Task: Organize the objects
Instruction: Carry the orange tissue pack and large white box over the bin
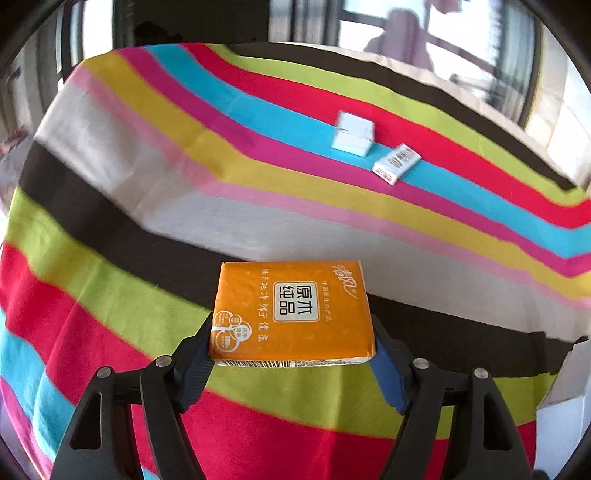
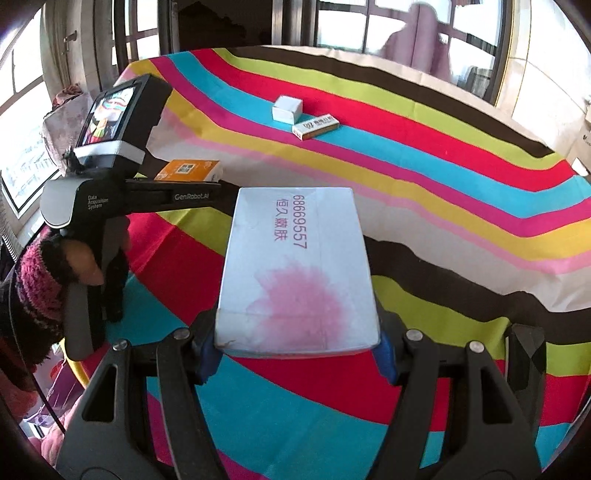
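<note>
The left gripper is clamping an orange tissue pack above the striped tablecloth near its front edge. The right gripper is gripping a white box with pink print. Toward the far edge, a small white box and a flat carton are lying just beside each other.

Left wrist view: sits behind my left gripper, looking forward and down along its fingers, close over the striped tablecloth; orange tissue pack fills the near field at 6 o'clock.

Right wrist view: same mounting behind my right gripper, close on the white box; my left tool appears at 9 o'clock.

Shared ground: small white box and flat carton at 1 o'clock, far side, with the windows beyond.
</note>
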Demonstrator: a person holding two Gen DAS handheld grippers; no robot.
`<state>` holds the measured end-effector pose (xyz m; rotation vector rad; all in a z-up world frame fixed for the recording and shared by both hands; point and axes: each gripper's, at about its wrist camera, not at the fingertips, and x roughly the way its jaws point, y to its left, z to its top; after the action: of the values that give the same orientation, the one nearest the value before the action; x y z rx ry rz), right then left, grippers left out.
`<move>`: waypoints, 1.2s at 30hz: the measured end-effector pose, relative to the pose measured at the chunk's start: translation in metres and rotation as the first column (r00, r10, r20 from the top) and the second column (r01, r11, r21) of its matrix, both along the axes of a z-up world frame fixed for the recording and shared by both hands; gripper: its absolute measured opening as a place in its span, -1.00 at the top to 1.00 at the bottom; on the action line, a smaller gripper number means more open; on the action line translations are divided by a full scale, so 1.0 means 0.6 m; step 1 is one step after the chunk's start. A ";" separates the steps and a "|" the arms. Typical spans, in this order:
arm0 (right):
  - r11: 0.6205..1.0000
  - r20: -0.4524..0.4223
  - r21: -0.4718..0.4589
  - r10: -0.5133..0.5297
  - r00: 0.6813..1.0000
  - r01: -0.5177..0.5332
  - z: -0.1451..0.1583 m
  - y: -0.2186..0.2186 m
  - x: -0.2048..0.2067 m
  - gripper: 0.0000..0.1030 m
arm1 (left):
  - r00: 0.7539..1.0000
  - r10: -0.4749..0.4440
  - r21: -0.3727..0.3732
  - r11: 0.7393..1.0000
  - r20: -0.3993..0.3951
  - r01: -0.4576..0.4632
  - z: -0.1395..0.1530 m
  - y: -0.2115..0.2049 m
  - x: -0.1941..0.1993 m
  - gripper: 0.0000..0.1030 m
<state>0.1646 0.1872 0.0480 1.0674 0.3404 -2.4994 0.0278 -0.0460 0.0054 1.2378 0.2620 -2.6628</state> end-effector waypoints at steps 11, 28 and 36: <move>1.000 0.015 -0.007 0.008 1.000 -0.008 0.000 0.000 0.011 -0.35 | 0.994 -0.008 -0.043 0.999 -0.111 0.003 0.055 -0.037 0.165 -0.46; 0.973 0.005 0.068 0.223 0.975 -0.222 0.004 -0.124 0.095 -0.35 | 0.992 0.070 -0.047 0.996 -0.106 -0.075 0.048 -0.127 0.345 -0.46; 0.922 0.012 0.130 0.366 0.931 -0.364 -0.007 -0.196 0.145 -0.35 | 0.984 0.162 -0.030 0.986 -0.072 -0.164 0.017 -0.192 0.420 -0.47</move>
<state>0.2514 0.0694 0.0440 0.9357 0.6520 -2.1734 0.2798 -0.1615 0.0156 1.0655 0.3107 -2.5612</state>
